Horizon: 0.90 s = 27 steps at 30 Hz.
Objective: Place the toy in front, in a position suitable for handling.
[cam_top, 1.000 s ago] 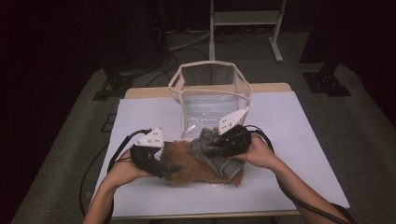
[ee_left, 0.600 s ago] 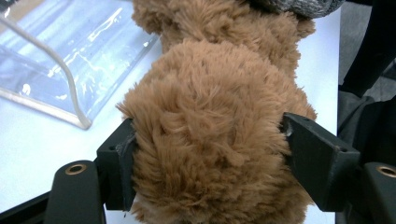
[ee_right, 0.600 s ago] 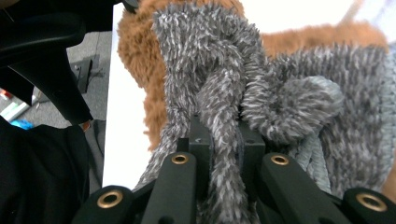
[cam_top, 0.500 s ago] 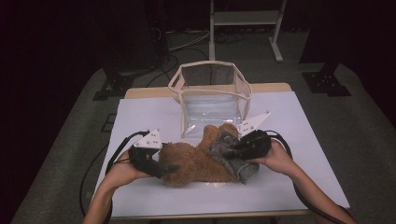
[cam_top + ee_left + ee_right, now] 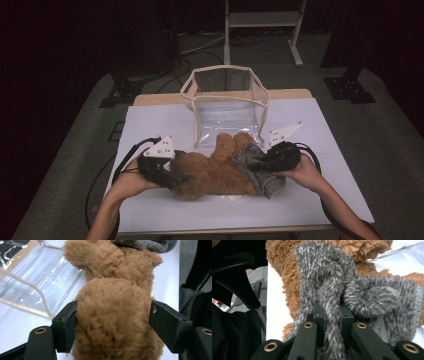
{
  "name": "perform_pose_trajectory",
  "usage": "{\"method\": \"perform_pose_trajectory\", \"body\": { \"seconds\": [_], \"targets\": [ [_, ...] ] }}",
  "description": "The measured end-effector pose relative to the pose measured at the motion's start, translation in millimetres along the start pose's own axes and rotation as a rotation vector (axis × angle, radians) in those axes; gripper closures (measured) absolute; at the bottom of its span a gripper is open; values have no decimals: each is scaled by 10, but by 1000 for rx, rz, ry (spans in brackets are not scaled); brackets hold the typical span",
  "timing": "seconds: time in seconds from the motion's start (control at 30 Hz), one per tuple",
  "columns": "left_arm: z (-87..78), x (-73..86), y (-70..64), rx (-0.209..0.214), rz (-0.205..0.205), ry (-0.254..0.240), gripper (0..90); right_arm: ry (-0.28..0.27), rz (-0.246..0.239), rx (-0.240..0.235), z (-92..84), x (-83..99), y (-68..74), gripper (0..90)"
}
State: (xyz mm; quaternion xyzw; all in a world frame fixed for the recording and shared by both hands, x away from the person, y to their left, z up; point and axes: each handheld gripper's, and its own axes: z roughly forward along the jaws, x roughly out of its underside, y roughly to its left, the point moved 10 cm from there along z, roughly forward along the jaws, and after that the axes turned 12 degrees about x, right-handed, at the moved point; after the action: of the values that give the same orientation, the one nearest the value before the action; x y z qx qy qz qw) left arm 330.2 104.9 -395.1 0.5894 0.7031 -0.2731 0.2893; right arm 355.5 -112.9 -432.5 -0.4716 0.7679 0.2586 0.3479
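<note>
Two claws work on one brown plush bear (image 5: 215,172) that lies on the white desk (image 5: 320,125). At the bear's left end, the left claw (image 5: 181,178) has its jaws set on either side of a rounded, furry part; in the left gripper view the bear (image 5: 115,322) bulges between the two black jaws, whose pads press into the fur on both sides, so this claw is grasping the bear across a wide span. At the bear's right end, the right claw (image 5: 253,164) is clenched tight on a grey knit garment (image 5: 260,172). In the right gripper view a twisted fold of the garment (image 5: 352,297) runs straight down between the nearly closed jaws, with the bear (image 5: 284,282) lying just beyond and to the left of them. The garment covers the bear's right end and touches the desk below the right claw.

Beyond both claws, near the middle of the desk, stands a clear bag (image 5: 227,107) with cream trim, upright and open at the top; its front wall is just beside the bear's upper limb. From the left claw it appears up and to the left (image 5: 37,282), lying close against the bear.
</note>
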Motion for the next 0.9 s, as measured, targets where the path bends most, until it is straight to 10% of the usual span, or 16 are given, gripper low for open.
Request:
{"method": "perform_pose_trajectory", "body": {
  "seconds": [0.17,0.47,0.7,0.9],
  "targets": [
    [74,69,2,0,14,44,303,-3,-7,11,-32,-8,-4,799],
    [-47,-66,-25,-5,21,-52,290,-1,34,22,-51,123,-90,798],
    [173,20,-213,56,82,31,311,-17,51,10,0,47,-127,799],
    [188,153,-121,27,48,39,313,-2,51,1,63,28,-134,799]
  ]
}}
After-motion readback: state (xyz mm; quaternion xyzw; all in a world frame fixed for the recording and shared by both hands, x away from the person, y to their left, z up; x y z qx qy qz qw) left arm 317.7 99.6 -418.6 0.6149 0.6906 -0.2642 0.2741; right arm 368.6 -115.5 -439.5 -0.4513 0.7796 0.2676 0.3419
